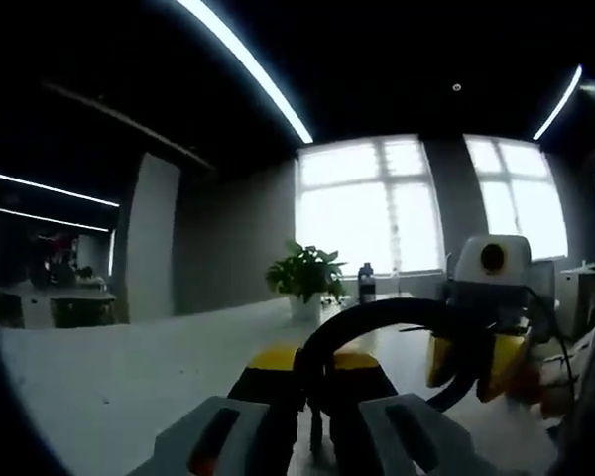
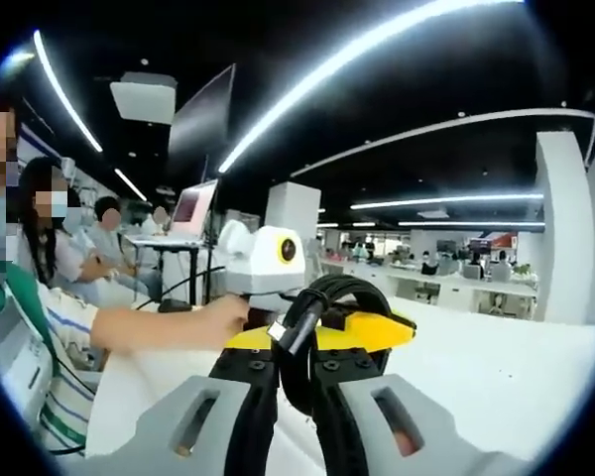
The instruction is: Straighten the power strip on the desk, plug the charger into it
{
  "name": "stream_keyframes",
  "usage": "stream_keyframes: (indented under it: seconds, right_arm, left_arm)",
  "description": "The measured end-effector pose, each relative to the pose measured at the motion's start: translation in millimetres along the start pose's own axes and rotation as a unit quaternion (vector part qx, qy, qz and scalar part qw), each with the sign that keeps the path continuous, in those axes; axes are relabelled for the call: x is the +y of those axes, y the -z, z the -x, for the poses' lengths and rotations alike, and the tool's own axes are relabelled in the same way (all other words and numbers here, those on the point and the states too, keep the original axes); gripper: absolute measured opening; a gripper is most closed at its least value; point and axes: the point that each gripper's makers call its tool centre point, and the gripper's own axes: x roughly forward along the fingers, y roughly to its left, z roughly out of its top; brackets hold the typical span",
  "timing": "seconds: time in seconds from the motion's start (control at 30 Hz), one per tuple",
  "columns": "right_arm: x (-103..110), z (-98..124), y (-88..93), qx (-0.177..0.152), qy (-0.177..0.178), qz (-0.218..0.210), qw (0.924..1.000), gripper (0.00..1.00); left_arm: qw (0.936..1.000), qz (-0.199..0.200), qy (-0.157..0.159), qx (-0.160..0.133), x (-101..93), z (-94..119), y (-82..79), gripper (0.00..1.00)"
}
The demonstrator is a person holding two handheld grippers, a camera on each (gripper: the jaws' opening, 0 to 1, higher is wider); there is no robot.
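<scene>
In the left gripper view my left gripper [image 1: 315,416] is shut on a thick black cable [image 1: 397,315], which arcs up and right to my right gripper [image 1: 481,347], a yellow body under a white box. A yellow part [image 1: 273,357] shows just behind the cable; I cannot tell what it belongs to. In the right gripper view my right gripper [image 2: 299,397] is shut on a coiled loop of the same black cable [image 2: 342,293]. My left gripper [image 2: 372,332], yellow, comes in from the left right behind the loop, held by a hand [image 2: 218,317].
The white desk [image 1: 129,377] stretches ahead, with a potted plant [image 1: 305,278] and a dark bottle [image 1: 367,283] at its far end by the windows. Several seated people [image 2: 69,258] and a laptop on a stand [image 2: 193,213] are on the left.
</scene>
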Motion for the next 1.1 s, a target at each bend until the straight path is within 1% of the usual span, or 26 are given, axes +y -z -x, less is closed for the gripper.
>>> stream_keyframes:
  seconds: [0.17, 0.3, 0.37, 0.47, 0.53, 0.67, 0.8, 0.87, 0.9, 1.0, 1.03, 1.1]
  right_arm:
    - [6, -1, 7.2, 0.003, 0.003, -0.001, 1.0, 0.1]
    - [9, -1, 12.1, 0.009, 0.003, -0.004, 0.9999, 0.1]
    - [9, -1, 13.9, 0.009, 0.005, -0.009, 0.9999, 0.1]
    - [9, 0, 12.7, 0.003, 0.008, -0.013, 0.9999, 0.1]
    - [10, 0, 11.2, -0.001, 0.008, -0.013, 0.9999, 0.1]
    - [12, 0, 9.9, -0.005, 0.009, -0.011, 0.9999, 0.1]
    - [7, 2, 9.6, -0.005, 0.024, -0.002, 0.9997, 0.1]
    - [6, 2, 9.6, -0.006, 0.026, -0.003, 0.9996, 0.1]
    - [7, 3, 9.5, -0.007, 0.026, -0.005, 0.9996, 0.1]
    - [5, 4, 8.1, -0.01, 0.028, -0.006, 0.9995, 0.1]
    - [4, 4, 7.8, -0.01, 0.03, -0.006, 0.9995, 0.1]
    - [3, 5, 7.9, -0.01, 0.031, -0.008, 0.9994, 0.1]
  left_arm:
    - [0.9999, -0.009, -0.006, 0.0, 2.9, -1, 0.4, 0.07]
    - [0.9999, -0.011, -0.007, 0.006, 2.5, -1, 4.8, 0.07]
    - [0.9998, -0.013, -0.012, 0.002, 3.0, 0, 5.1, 0.07]
    - [0.9995, -0.021, -0.021, 0.007, 2.6, 4, 5.1, 0.08]
    - [0.9995, -0.019, -0.022, 0.01, 2.5, 6, 5.0, 0.09]
    - [0.9991, -0.028, -0.029, 0.015, 2.0, 13, 4.0, 0.09]
    - [0.9989, -0.029, -0.037, 0.009, 0.9, 23, 0.1, 0.13]
    - [0.9988, -0.031, -0.038, 0.008, -0.4, 27, -0.3, 0.14]
    - [0.9986, -0.037, -0.037, 0.01, -2.5, 29, 1.1, 0.16]
    - [0.9962, -0.071, -0.041, 0.032, -4.3, 34, 14.3, 0.18]
    - [0.9957, -0.072, -0.047, 0.036, -4.2, 34, 18.4, 0.19]
    - [0.9959, -0.071, -0.046, 0.033, -5.9, 34, 21.4, 0.22]
